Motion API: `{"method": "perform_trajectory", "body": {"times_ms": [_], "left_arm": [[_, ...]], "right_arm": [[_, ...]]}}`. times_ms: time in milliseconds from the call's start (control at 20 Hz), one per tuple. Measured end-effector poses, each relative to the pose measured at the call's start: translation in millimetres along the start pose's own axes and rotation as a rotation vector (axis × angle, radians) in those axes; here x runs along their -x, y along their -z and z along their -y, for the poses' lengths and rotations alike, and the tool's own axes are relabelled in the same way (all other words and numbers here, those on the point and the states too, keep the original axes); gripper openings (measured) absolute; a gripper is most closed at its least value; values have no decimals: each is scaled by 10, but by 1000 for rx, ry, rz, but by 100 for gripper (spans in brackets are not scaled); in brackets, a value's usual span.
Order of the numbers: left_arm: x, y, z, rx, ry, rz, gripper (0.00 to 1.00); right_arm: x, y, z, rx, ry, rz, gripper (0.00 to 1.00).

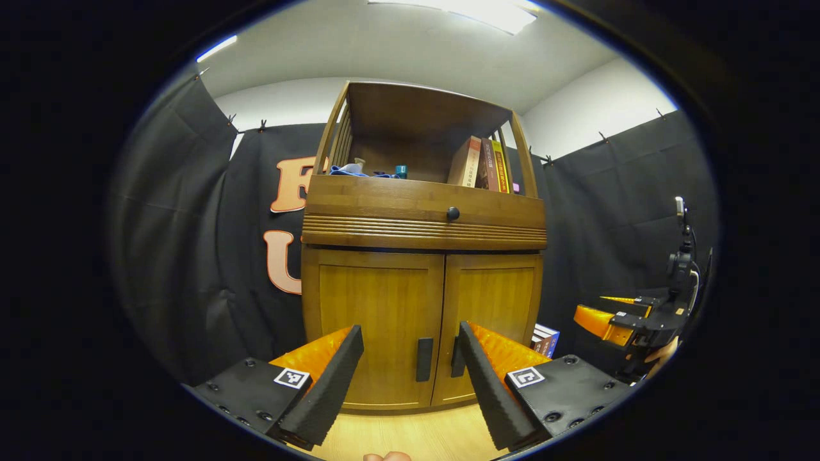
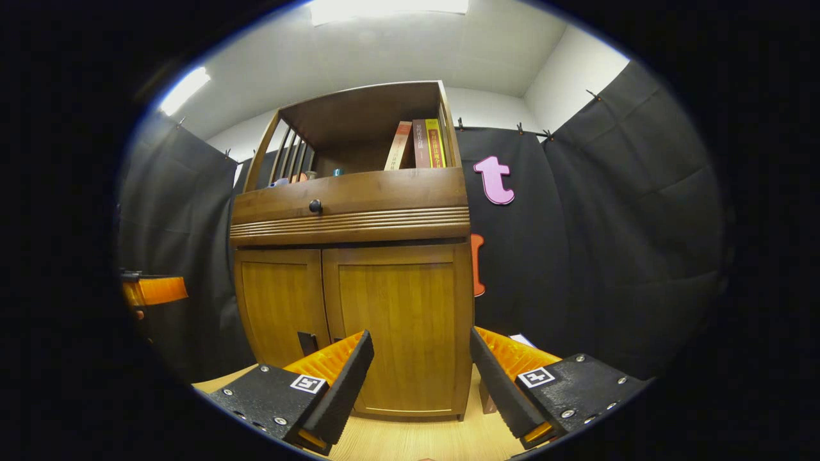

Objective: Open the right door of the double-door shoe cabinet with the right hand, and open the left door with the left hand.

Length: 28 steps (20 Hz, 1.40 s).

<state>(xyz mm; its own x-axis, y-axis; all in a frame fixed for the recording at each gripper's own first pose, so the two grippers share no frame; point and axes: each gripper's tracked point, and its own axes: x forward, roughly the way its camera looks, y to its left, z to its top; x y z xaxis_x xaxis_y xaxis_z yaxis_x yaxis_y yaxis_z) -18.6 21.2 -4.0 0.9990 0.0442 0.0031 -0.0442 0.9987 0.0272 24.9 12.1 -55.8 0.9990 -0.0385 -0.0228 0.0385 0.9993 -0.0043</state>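
1. The shoe cabinet (image 2: pixel 352 282) stands on the wooden floor (image 2: pixel 410 438) against the black cloth wall. Both of its doors look shut. So the job has not begun yet, and the first step is to reach for the right door (image 2: pixel 397 326).
2. The right gripper (image 2: pixel 419 374) has its fingers spread wide and holds nothing. It hangs low in front of the right door and is not touching it.
3. The right door's handle (image 1: pixel 456 357) is a small dark bar near the middle seam, low on the door. In the right gripper view it seems to hide behind a finger, so the person should move the right gripper a bit toward the seam.
4. To do it well, the fingers should go one on each side of the handle, then pinch it. Then the pull should follow a curve, because the door swings on hinges at its outer edge.
5. The left gripper (image 1: pixel 410 378) is spread wide too, with nothing in it. The left door's handle (image 1: pixel 424 359) sits right between its fingers, farther off, so it is lined up well.
6. The left door (image 1: pixel 378 326) comes after. Each gripper should stay on its own side so they do not bump.
7. Books (image 1: pixel 483 165) sit on the top shelf, so gentle pulls are best.
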Motion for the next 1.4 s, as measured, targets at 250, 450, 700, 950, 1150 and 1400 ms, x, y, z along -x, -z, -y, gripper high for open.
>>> {"method": "perform_trajectory", "body": {"times_ms": [250, 450, 700, 950, 1150, 1400], "left_arm": [[57, 85, -180, -11, -24, -10, 99], [70, 146, -360, -9, -50, -17, 99], [64, 222, -614, -20, -97, -15, 96], [128, 259, -795, -28, -123, -11, 95], [110, 326, -847, -34, -117, -16, 94], [112, 423, -886, -41, -102, -23, 97]], "right_arm": [[-213, 186, -227, -1, 1, 12, 93], [-353, 477, -434, 9, -12, 10, 93], [-658, 937, -695, 26, -38, -28, 93], [-1039, 1361, -952, 3, -62, -82, 93], [-1346, 1673, -1189, -24, -96, -136, 94], [-1693, 1929, -1301, -51, -100, -183, 82]]}}
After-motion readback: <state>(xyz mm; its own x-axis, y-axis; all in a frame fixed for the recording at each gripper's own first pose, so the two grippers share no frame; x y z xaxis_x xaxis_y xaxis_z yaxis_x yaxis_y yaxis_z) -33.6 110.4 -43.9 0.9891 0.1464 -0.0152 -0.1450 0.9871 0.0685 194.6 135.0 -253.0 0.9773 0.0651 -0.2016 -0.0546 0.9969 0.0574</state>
